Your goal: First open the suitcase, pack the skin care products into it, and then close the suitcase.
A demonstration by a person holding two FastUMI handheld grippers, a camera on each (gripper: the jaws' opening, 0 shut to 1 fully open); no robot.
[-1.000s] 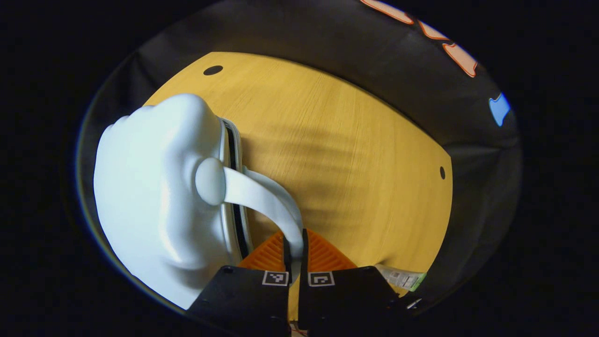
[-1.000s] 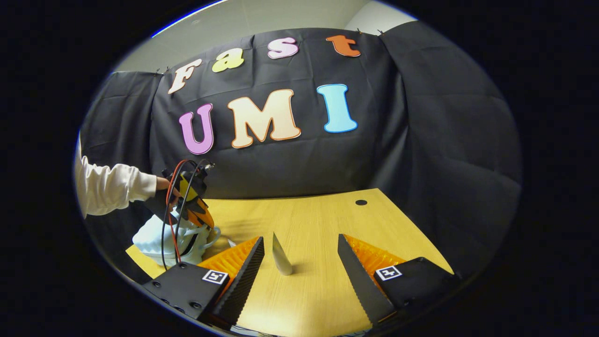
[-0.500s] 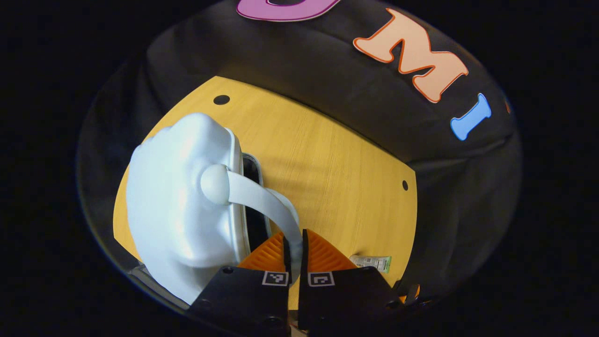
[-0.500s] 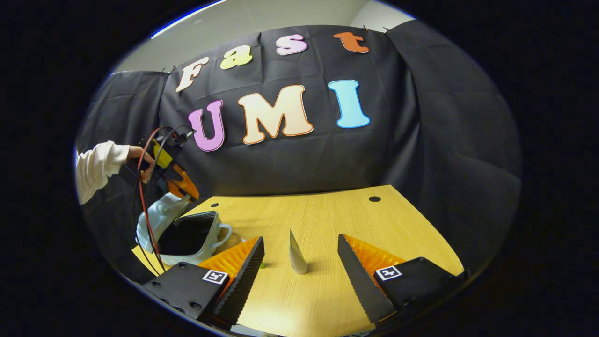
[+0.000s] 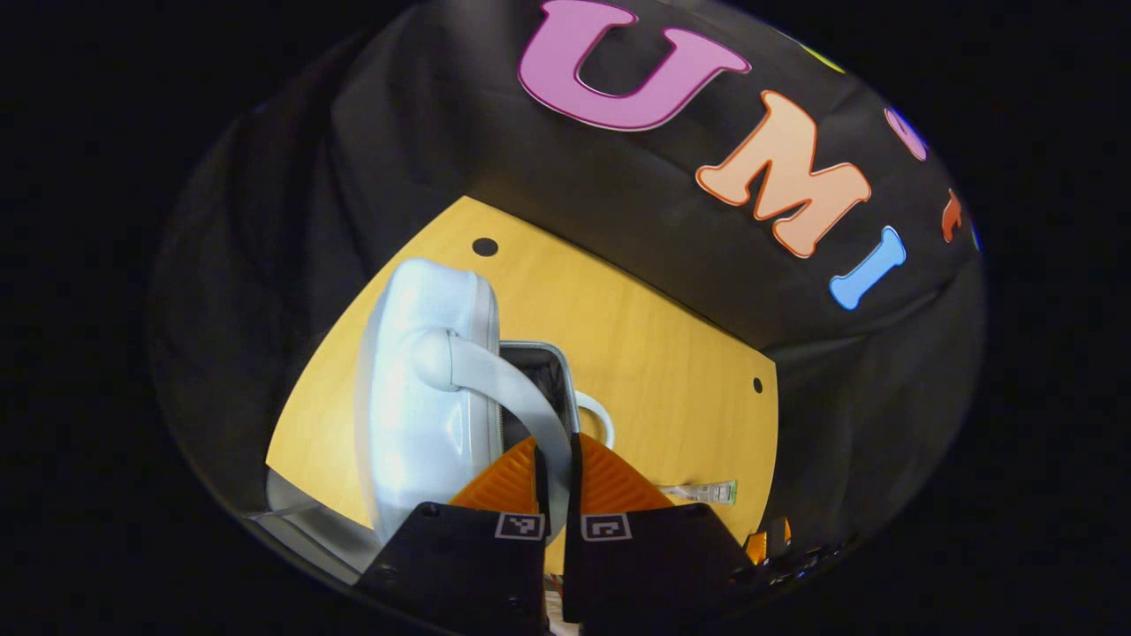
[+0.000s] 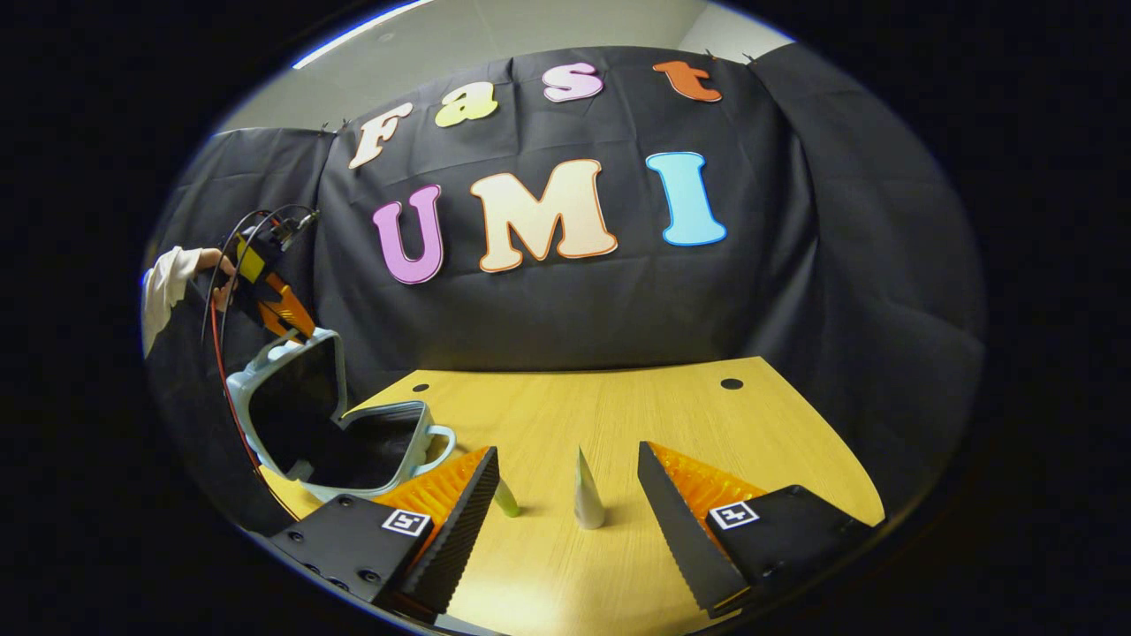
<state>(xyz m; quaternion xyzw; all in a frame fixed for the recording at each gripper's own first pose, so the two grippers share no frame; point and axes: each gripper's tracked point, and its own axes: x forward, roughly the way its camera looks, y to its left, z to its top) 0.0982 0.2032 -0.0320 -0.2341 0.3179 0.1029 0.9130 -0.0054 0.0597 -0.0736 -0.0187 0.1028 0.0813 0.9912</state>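
Opening is nearly done: your left tongs [image 5: 555,468] pinch the lid handle [image 5: 508,389] of the suitcase [image 6: 340,437], lid raised, while your right tongs [image 6: 565,495] gape around the upright tube [image 6: 587,490] on the worktop [image 6: 671,424], nothing packed yet.

My pale blue-white suitcase [image 6: 340,433] sat open at the table's left end, its lid [image 5: 424,389] raised nearly upright and its dark lining showing. I had the lid's curved handle [image 5: 512,397] pinched. A white tube [image 6: 586,490] stood upright mid-table, a greenish tube [image 6: 506,500] leaning just to its left.
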